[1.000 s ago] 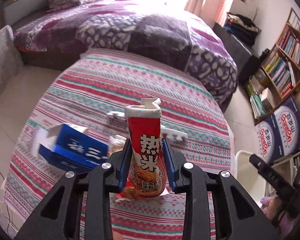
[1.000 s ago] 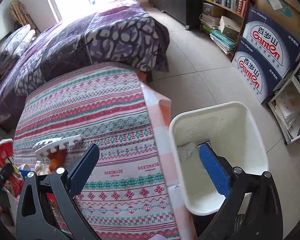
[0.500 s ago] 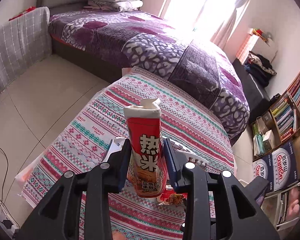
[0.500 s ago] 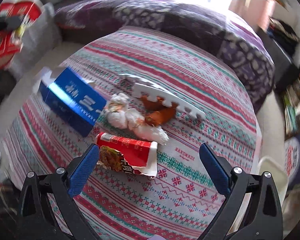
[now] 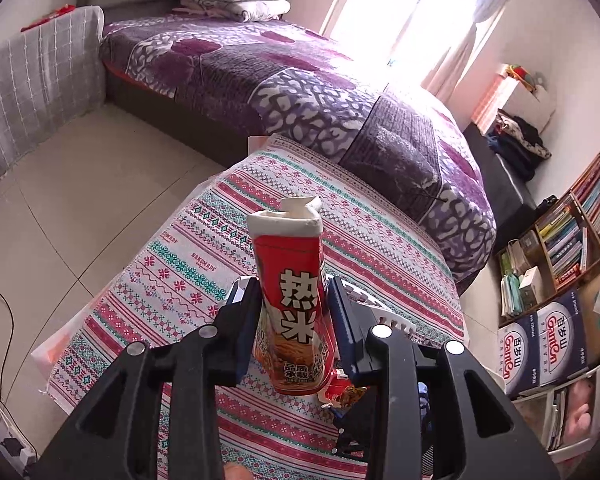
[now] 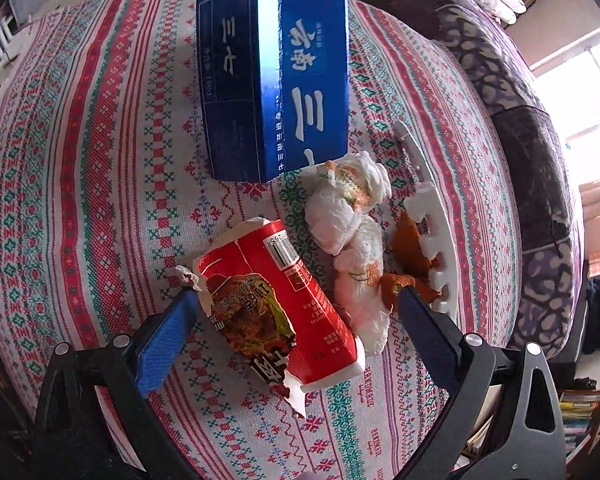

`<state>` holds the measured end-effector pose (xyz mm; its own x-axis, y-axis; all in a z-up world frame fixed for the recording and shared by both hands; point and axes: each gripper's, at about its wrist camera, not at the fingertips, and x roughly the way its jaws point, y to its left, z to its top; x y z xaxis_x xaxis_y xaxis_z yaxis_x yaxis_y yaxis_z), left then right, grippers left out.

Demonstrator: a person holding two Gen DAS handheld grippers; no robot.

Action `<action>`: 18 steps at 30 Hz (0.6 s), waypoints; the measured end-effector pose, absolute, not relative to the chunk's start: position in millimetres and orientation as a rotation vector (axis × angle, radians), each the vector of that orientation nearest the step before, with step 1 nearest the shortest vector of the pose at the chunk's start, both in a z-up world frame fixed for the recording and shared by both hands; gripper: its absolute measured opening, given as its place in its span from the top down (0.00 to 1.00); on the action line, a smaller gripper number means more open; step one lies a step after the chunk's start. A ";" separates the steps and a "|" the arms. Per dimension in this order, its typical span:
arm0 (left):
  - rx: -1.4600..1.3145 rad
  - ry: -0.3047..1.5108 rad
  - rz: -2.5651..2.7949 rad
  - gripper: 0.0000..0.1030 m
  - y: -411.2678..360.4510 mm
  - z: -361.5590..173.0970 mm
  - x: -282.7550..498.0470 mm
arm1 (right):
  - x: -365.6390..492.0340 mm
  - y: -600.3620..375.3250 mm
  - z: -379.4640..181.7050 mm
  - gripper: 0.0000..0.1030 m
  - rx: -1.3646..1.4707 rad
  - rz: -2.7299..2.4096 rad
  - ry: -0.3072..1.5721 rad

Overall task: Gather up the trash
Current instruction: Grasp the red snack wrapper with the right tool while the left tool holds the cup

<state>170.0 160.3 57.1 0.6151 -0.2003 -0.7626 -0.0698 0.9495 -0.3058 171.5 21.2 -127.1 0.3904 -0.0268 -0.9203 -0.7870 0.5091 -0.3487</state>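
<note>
Above the striped tablecloth (image 5: pixel 188 264), in the left wrist view, we hold a red paper cup (image 5: pixel 292 304) upright in the left gripper (image 5: pixel 294 320). Both blue pads press on its sides, so the fingers are clamped on it. The cup's white rim is crumpled at the top and its printed base hangs clear of the cloth. Behind it we see a bed with a purple patterned cover (image 5: pixel 300 92), a bright window (image 5: pixel 404 20), and off to the right a bookshelf (image 5: pixel 572 240) with blue cartons (image 5: pixel 540 340) stacked on the floor below it.

Over to the right wrist view, and we look straight down on the rest of the trash. The right gripper (image 6: pixel 296 312) has its fingers spread wide, gripping nothing, and a torn red cup (image 6: pixel 284 304) lies on its side on the cloth between them. Just beside that cup, touching it on the right, sits a wad of stained white tissue (image 6: pixel 352 224). Next to the tissue are orange scraps (image 6: pixel 408 256) against a notched white foam strip (image 6: pixel 432 216). Further up the cloth lies an open blue carton (image 6: pixel 276 76), its near corner right by the tissue.
</note>
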 end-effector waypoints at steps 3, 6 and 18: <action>-0.320 0.915 -0.073 0.66 160.6 54.2 171.1 | 169.5 21.3 -129.6 0.35 -0.891 0.602 1.085; -0.329 0.920 -0.065 0.66 163.2 50.7 171.2 | 170.5 14.0 -122.4 0.63 -0.752 0.583 1.103; -0.299 0.865 -0.066 0.66 153.7 54.7 166.7 | 180.3 -29.5 -34.0 0.69 -0.257 0.329 0.918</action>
<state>166.7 153.7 54.7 0.6497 -0.1774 -0.7392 -0.0636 0.9563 -0.2855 180.3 -29.5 -34.0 0.5636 0.1672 -0.8090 -0.3841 0.9201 -0.0774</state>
